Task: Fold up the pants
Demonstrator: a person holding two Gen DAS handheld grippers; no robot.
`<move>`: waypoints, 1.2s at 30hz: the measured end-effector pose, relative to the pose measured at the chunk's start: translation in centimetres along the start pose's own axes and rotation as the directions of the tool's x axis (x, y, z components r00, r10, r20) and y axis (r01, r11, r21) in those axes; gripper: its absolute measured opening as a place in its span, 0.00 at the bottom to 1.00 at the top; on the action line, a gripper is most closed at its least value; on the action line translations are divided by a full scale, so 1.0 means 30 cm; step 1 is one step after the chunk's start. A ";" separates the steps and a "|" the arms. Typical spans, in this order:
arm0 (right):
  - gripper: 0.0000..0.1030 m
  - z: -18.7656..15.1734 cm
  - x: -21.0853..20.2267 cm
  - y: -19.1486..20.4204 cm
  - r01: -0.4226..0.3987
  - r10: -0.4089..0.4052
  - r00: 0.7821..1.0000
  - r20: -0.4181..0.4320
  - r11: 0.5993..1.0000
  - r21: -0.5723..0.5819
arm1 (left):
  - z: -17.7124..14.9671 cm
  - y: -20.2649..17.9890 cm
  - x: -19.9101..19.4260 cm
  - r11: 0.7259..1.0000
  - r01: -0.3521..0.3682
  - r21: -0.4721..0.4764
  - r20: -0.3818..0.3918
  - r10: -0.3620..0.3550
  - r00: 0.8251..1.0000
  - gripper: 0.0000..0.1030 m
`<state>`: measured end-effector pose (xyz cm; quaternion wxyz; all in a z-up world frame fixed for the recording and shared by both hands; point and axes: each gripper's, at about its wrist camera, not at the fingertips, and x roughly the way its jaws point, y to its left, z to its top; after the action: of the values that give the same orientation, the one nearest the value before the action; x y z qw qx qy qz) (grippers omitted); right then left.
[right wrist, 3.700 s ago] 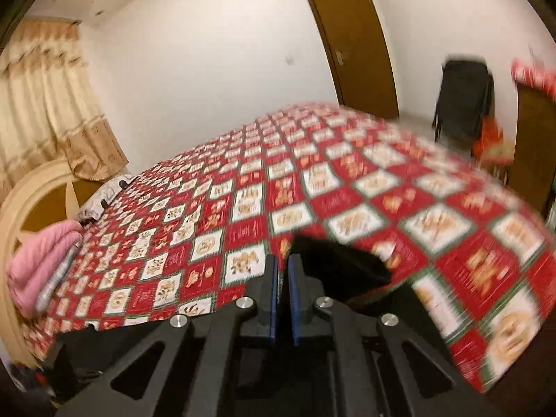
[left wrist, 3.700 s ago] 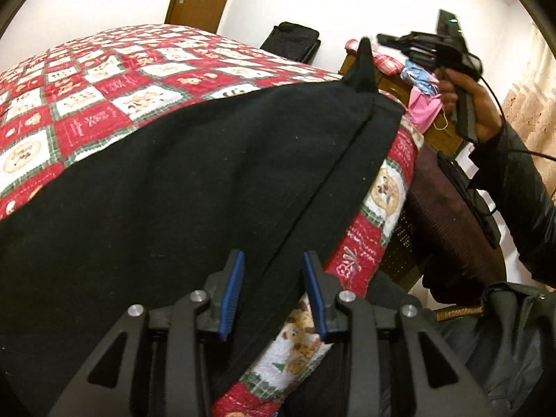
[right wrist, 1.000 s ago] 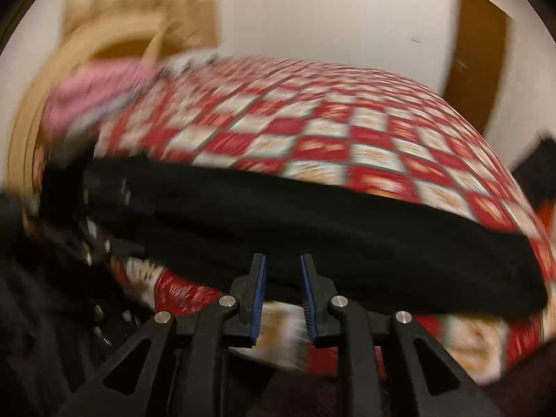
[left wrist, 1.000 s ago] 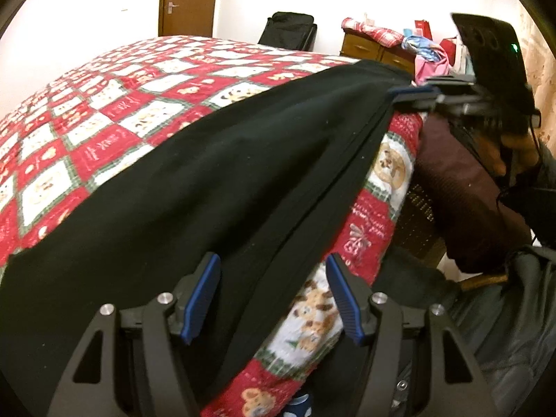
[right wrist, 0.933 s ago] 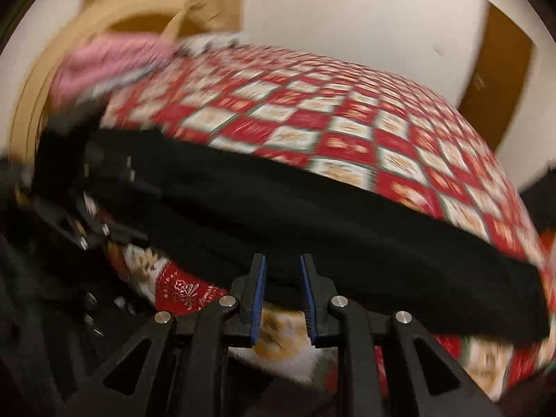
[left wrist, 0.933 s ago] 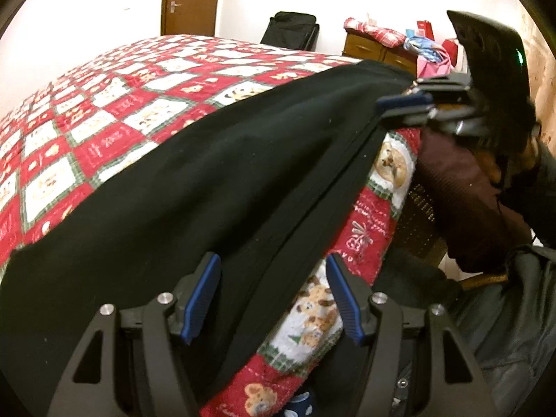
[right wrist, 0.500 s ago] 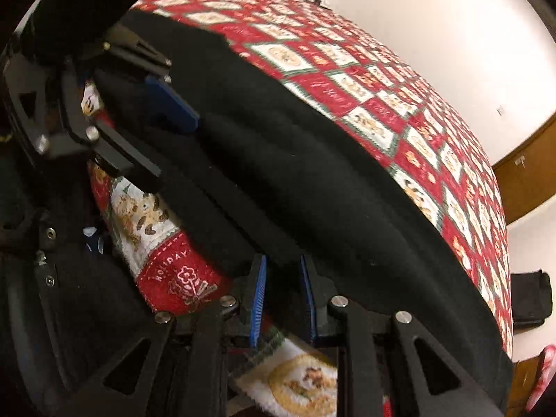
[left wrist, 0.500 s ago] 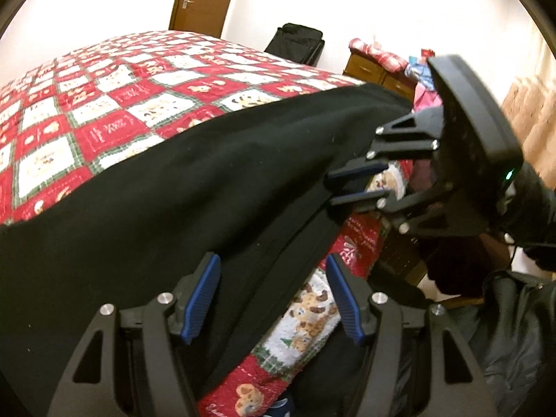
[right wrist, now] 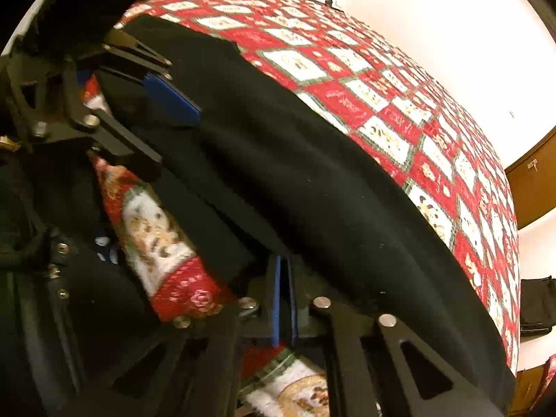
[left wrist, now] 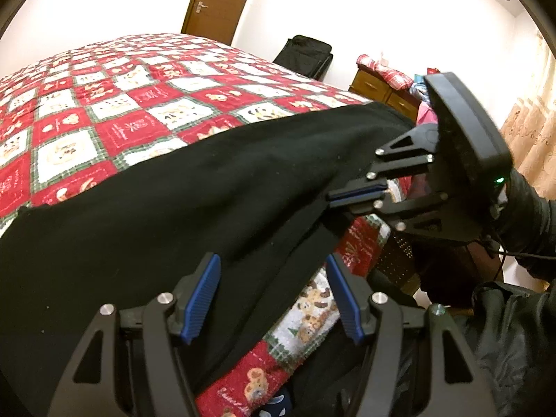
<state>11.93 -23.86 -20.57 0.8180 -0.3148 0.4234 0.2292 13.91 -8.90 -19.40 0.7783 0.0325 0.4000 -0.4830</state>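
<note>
pants [left wrist: 166, 215]: one pair on quilt [left wrist: 114, 104] | left claw [left wrist: 274, 299]: wide | right claw [right wrist: 283, 299]: pinching pants edge

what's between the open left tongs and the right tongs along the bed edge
In the left wrist view, only the black pants span from the left tongs to the right tongs, over the quilt.

Both wrist views low, close at the bed's [left wrist: 104, 104] edge, facing each other, sharing black pants [left wrist: 173, 191].

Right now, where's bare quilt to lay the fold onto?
Bare quilt runs beyond the pants' far edge toward the door. Crowded: the near bed edge, with the right gripper clamped on the pants and the left gripper open astride them.
</note>
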 end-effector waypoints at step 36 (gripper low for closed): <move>0.01 -0.161 -0.097 -0.304 0.151 -0.151 0.988 -0.025 0.929 0.338 | 0.037 -0.061 0.145 0.998 0.016 0.063 -0.092 -0.010 0.996 0.64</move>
<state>13.58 -33.96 -17.33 0.8753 -0.2010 0.4306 0.0898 14.08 -13.50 -20.89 0.7545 0.0767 0.4199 -0.4985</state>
